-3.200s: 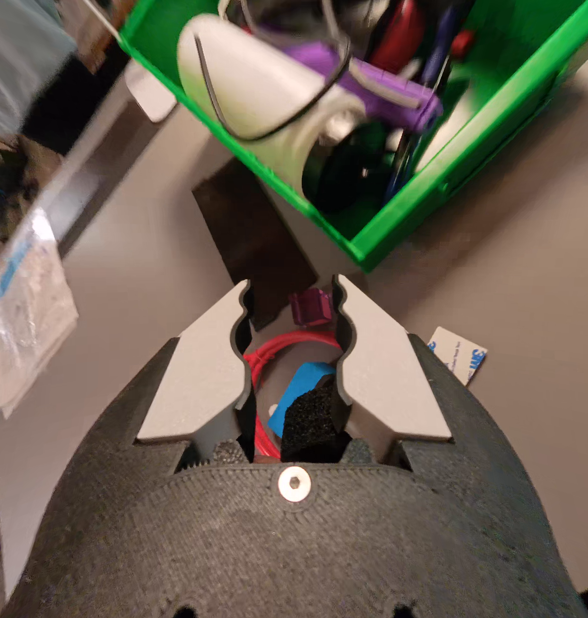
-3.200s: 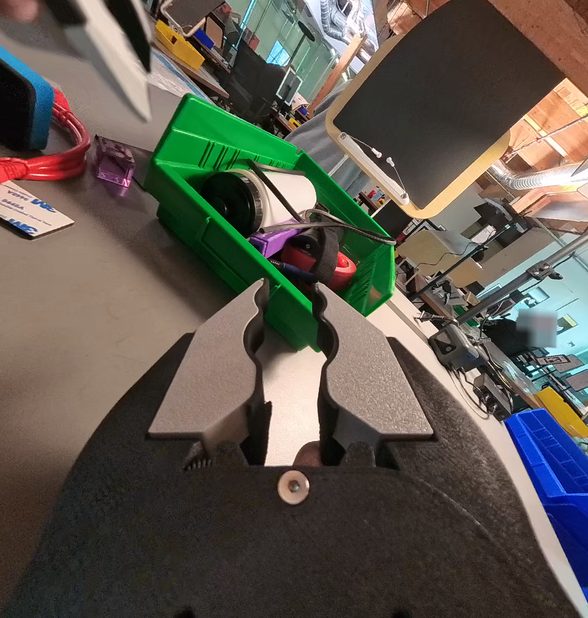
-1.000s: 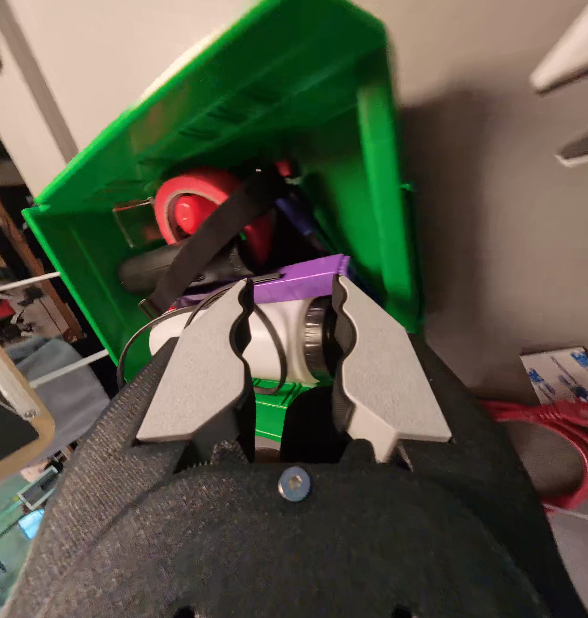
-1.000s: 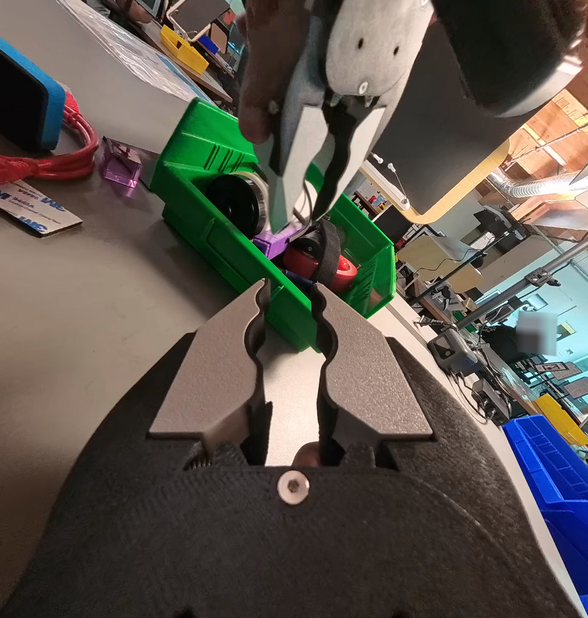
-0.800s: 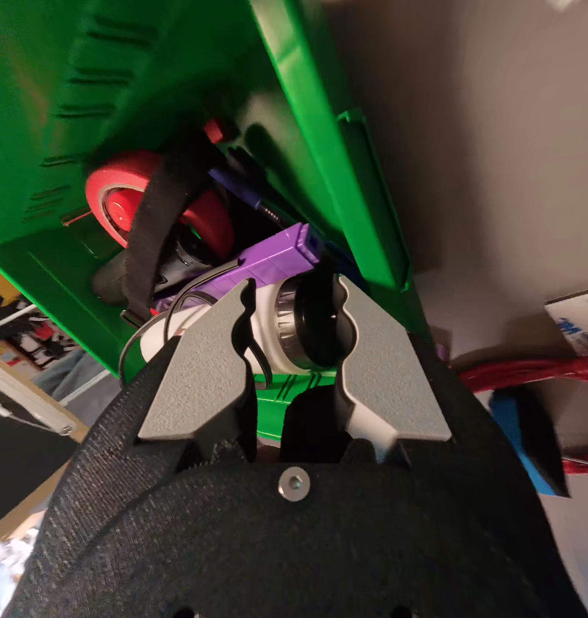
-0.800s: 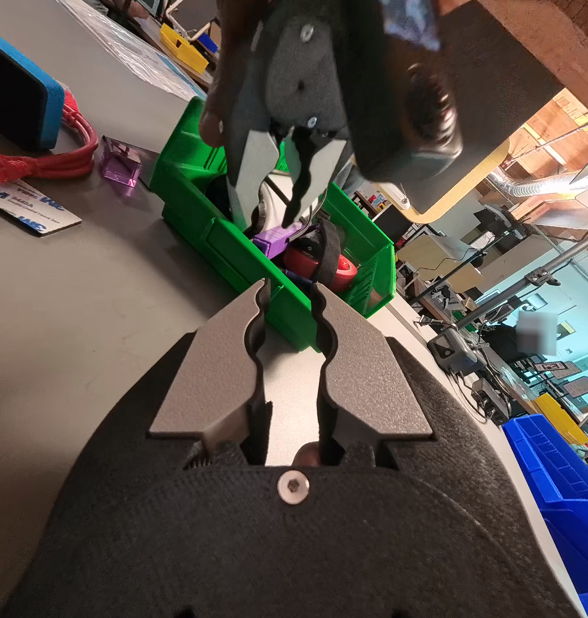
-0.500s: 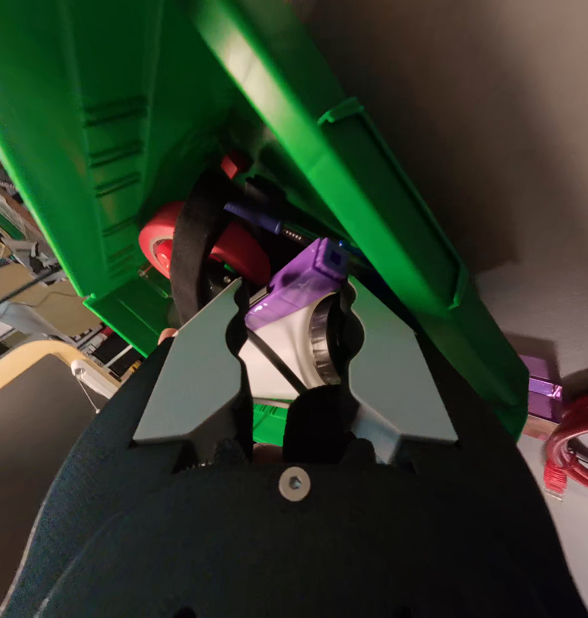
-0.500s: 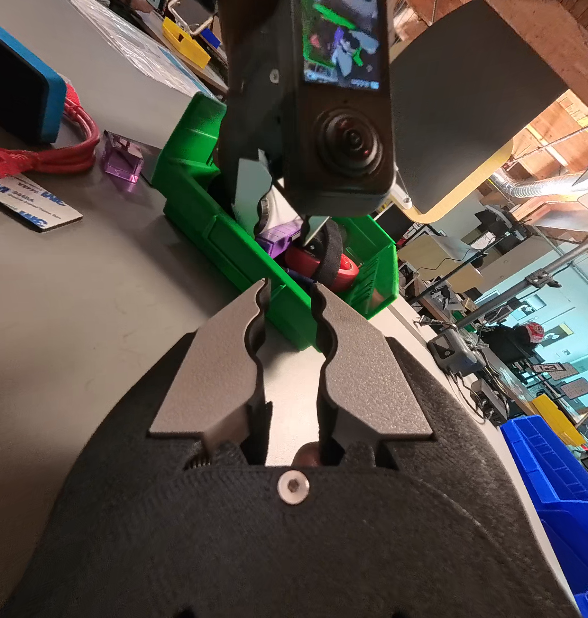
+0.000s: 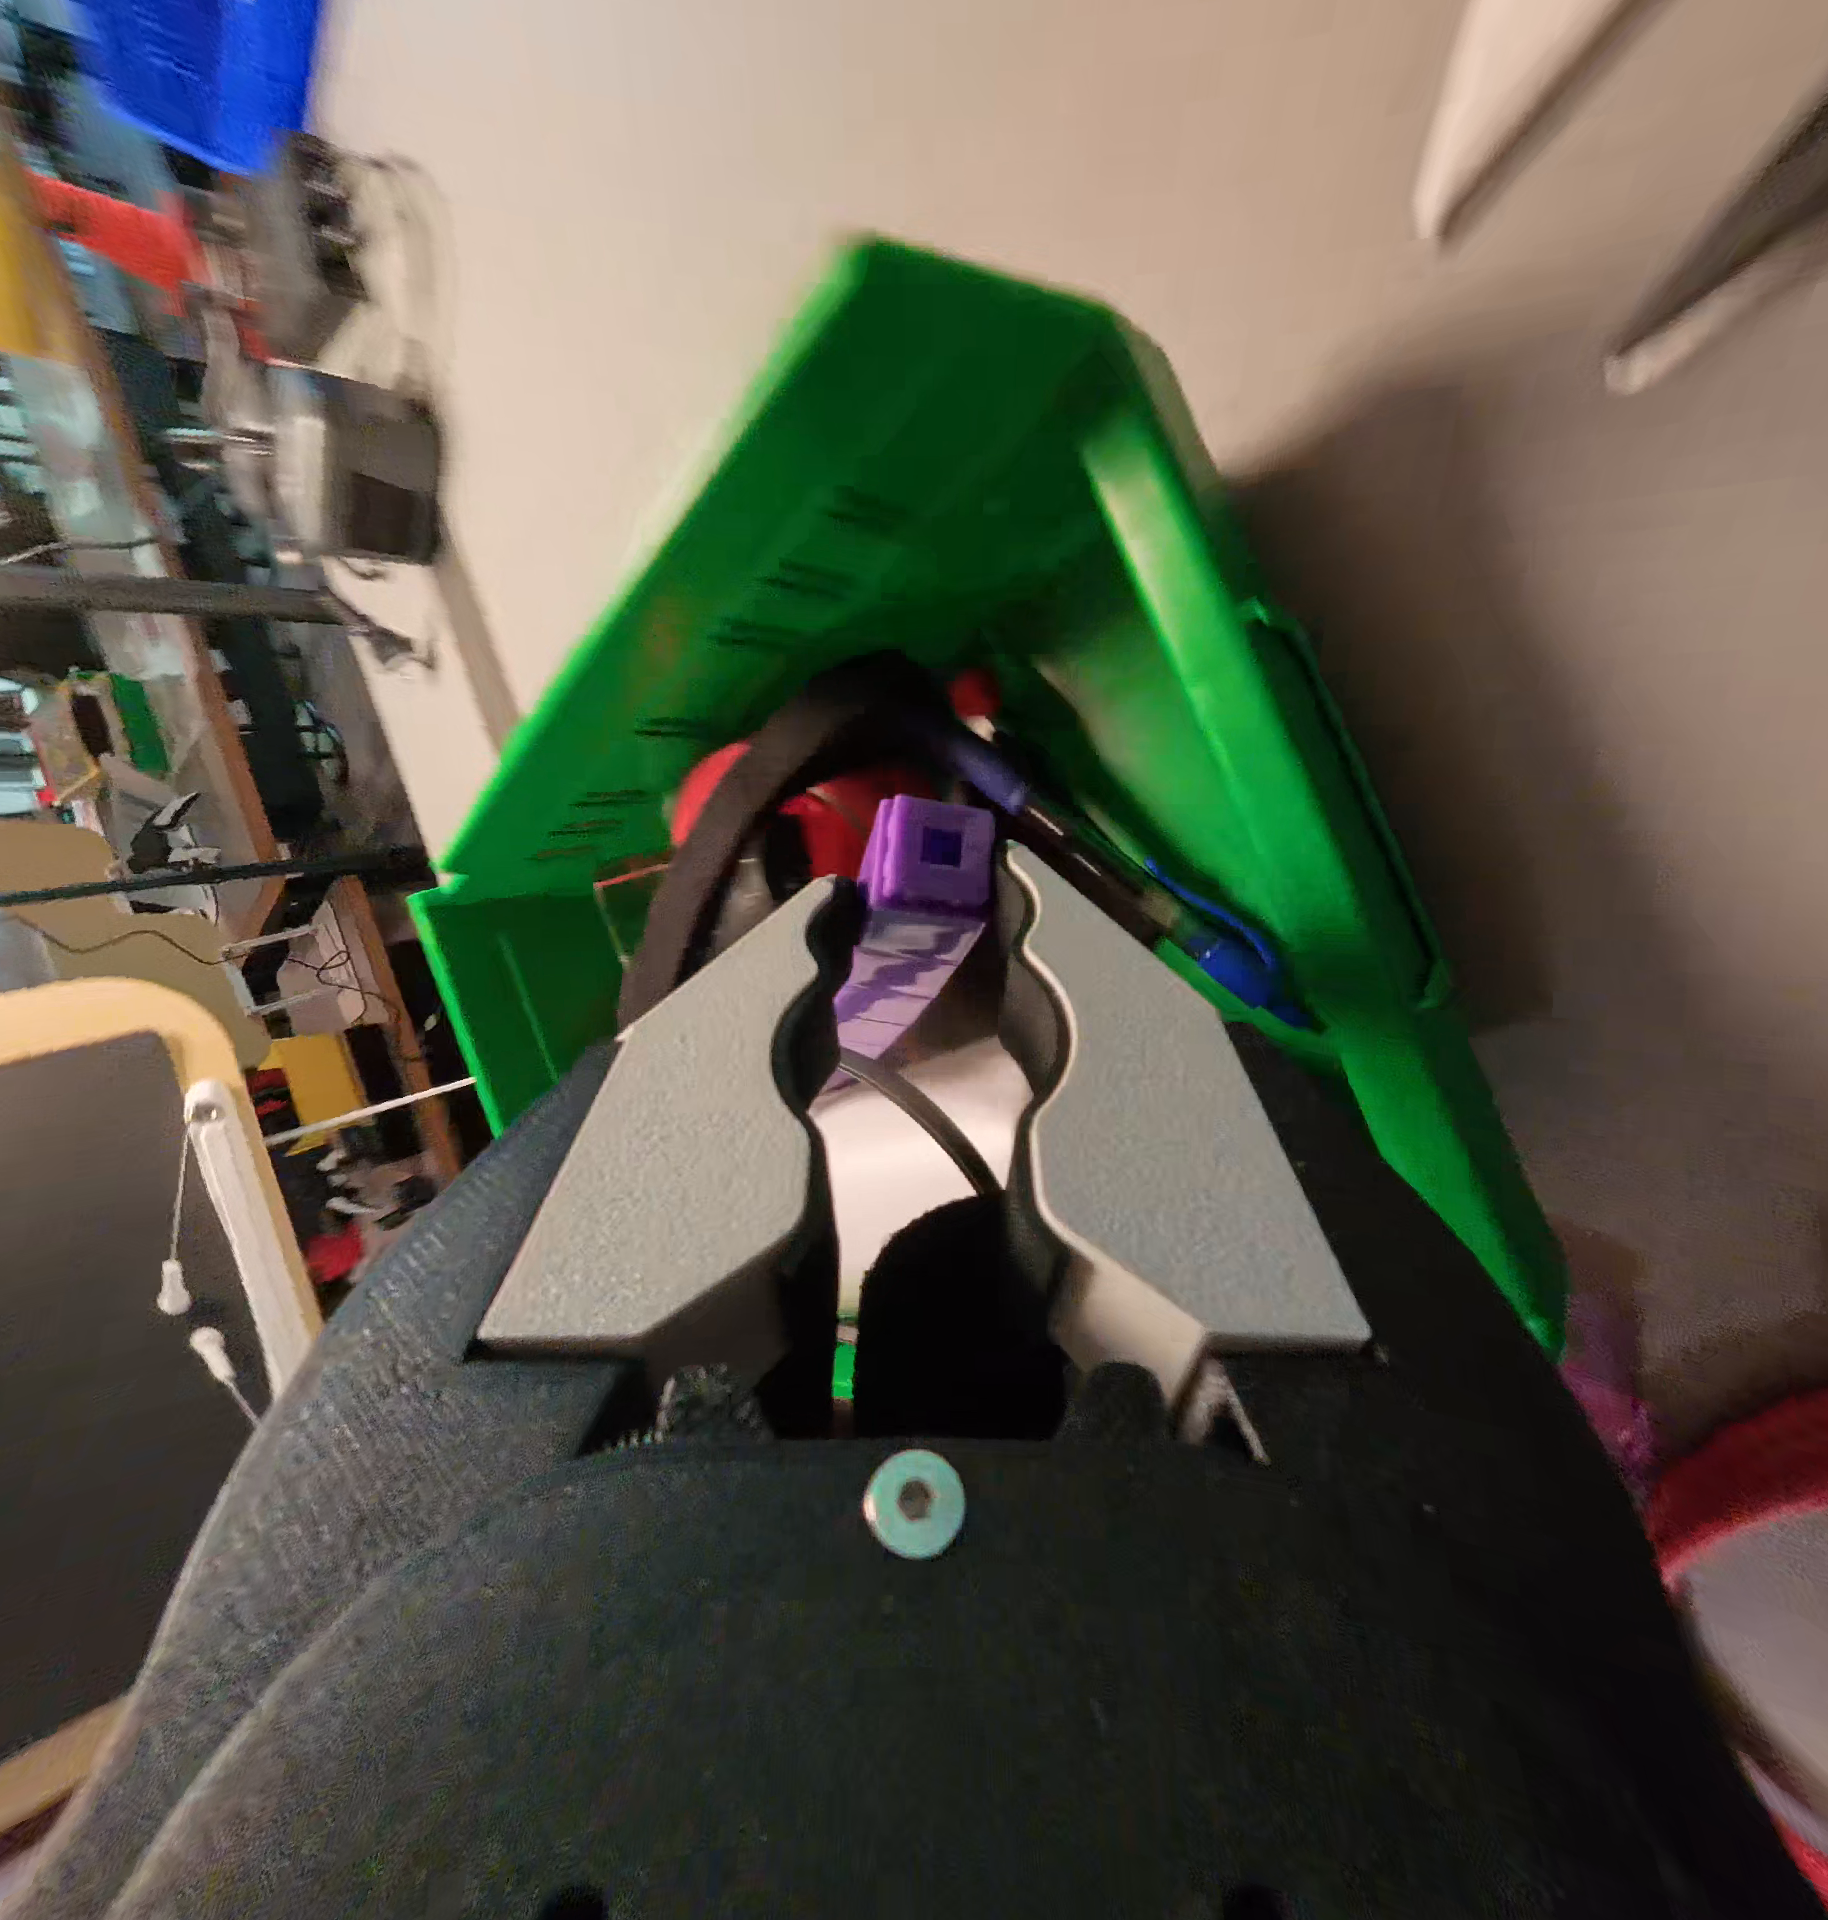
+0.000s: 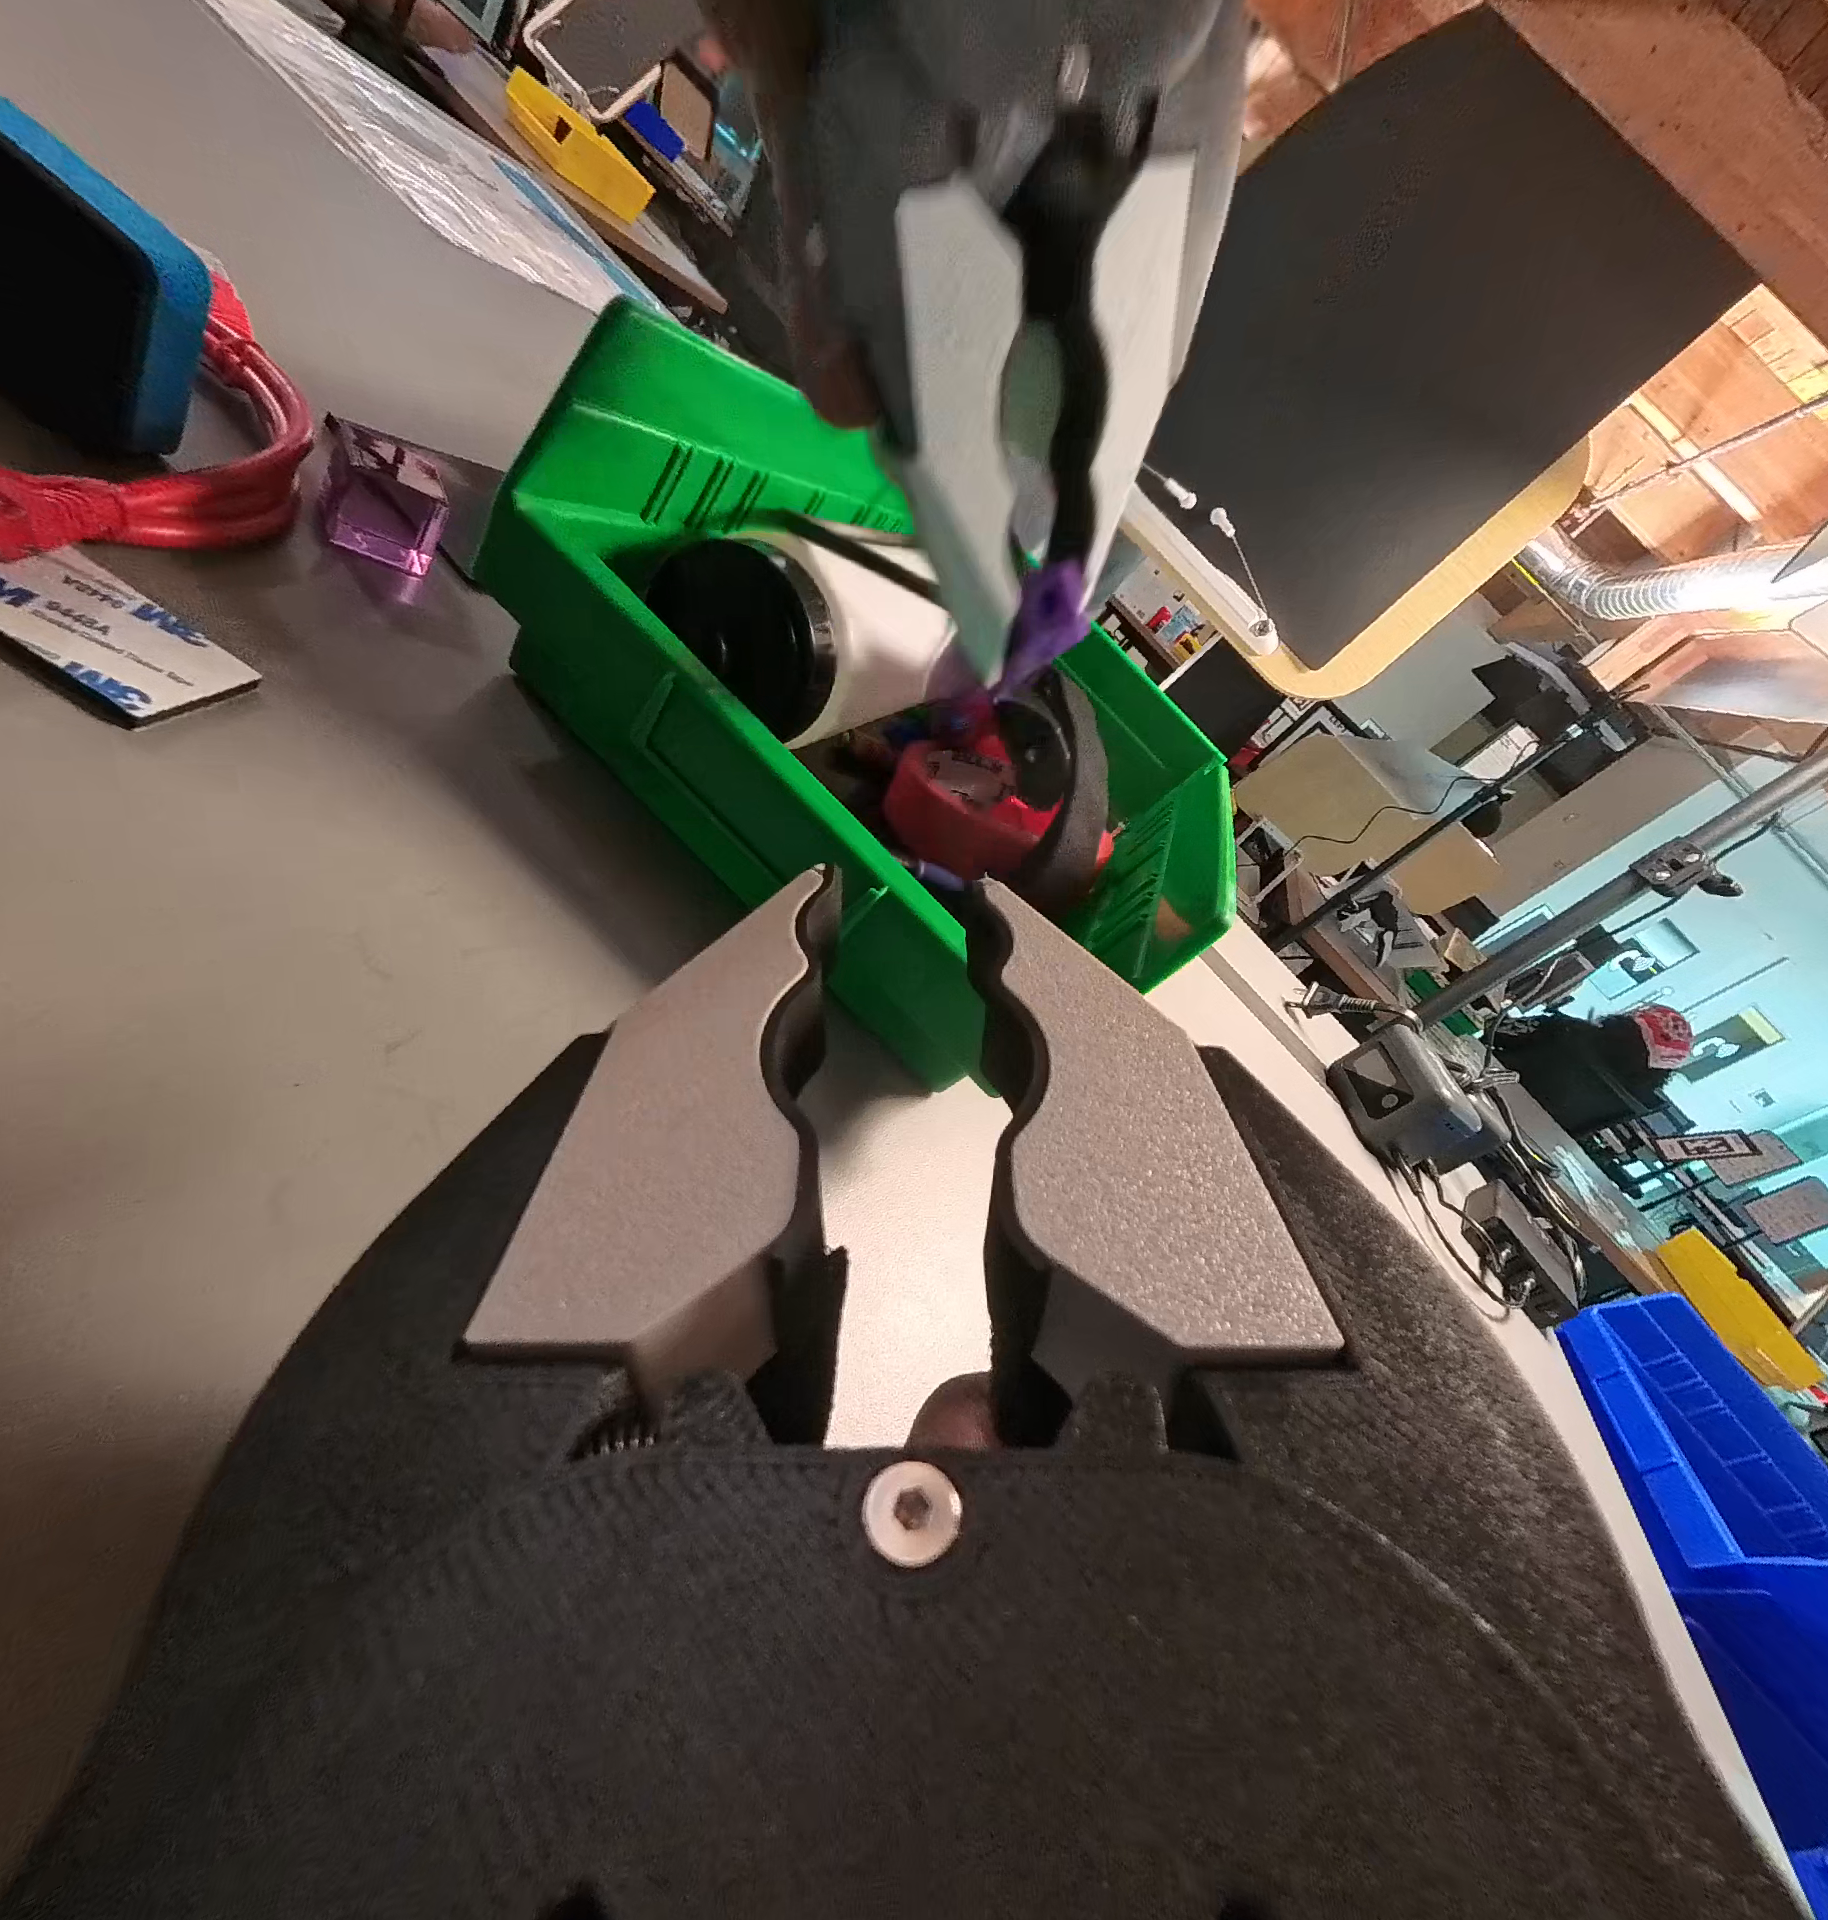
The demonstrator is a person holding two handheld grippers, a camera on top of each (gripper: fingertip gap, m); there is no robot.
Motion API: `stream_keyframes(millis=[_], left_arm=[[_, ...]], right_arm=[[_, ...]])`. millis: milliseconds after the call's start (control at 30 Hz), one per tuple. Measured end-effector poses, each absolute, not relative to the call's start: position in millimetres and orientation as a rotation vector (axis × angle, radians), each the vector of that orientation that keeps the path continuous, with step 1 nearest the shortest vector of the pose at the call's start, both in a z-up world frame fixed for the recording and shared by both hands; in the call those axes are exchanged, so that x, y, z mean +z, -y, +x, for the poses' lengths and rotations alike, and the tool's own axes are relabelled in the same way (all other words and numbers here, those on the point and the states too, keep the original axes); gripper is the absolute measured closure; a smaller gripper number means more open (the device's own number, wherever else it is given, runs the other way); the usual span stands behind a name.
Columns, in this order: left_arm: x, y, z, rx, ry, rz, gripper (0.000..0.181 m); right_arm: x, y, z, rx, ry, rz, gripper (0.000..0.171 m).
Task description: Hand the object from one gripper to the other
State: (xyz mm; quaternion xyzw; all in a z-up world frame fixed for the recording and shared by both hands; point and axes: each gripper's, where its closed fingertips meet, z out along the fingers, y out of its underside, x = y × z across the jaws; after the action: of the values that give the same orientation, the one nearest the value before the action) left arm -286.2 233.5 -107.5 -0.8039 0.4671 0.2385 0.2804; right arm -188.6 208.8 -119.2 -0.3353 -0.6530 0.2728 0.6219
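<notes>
Seemingly light and rigid, the purple block [image 9: 915, 914] sits pinched lengthwise in the left gripper [image 9: 915, 925] at frame centre, its free end the place for the open, empty right gripper [image 10: 905, 914] to take hold.

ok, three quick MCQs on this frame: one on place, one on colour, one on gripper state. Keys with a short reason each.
1. Where are the left gripper's fingers?
A. over the green bin
B. over the blue bin
C. on the red cable

2. What colour is the piece between the left fingers?
A. yellow
B. purple
C. white

3. What state is the right gripper in?
A. shut on the purple block
B. shut on the cable
C. open, holding nothing

Key:
1 A: the right wrist view shows them reaching down into the green bin.
2 B: the purple block sits between the fingers in both views.
3 C: only table and bin show through the gap between its fingers.
</notes>
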Motion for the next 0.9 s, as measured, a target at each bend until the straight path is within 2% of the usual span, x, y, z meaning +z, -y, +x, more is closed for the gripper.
stream_keyframes(millis=[167, 333, 633, 767, 900], left_arm=[[-44, -231, -290, 0.466, -0.864, -2.012, 0.158], [-16, -226, -294, 0.363, -0.631, -1.970, 0.158], [54, -216, -258, 0.135, -0.379, -1.802, 0.160], [62, -208, -228, -0.005, -0.318, -1.766, 0.159], [38, -204, -205, -0.148, -0.231, -1.793, 0.159]], right_arm=[[-119, -209, -189, 0.629, 1.498, -0.772, 0.146], [-116, -211, -189, 0.651, 1.486, -0.782, 0.146], [-106, -212, -186, 0.773, 1.453, -0.809, 0.145], [-94, -210, -181, 0.951, 1.430, -0.844, 0.140], [-75, -211, -175, 1.069, 1.397, -0.836, 0.129]])
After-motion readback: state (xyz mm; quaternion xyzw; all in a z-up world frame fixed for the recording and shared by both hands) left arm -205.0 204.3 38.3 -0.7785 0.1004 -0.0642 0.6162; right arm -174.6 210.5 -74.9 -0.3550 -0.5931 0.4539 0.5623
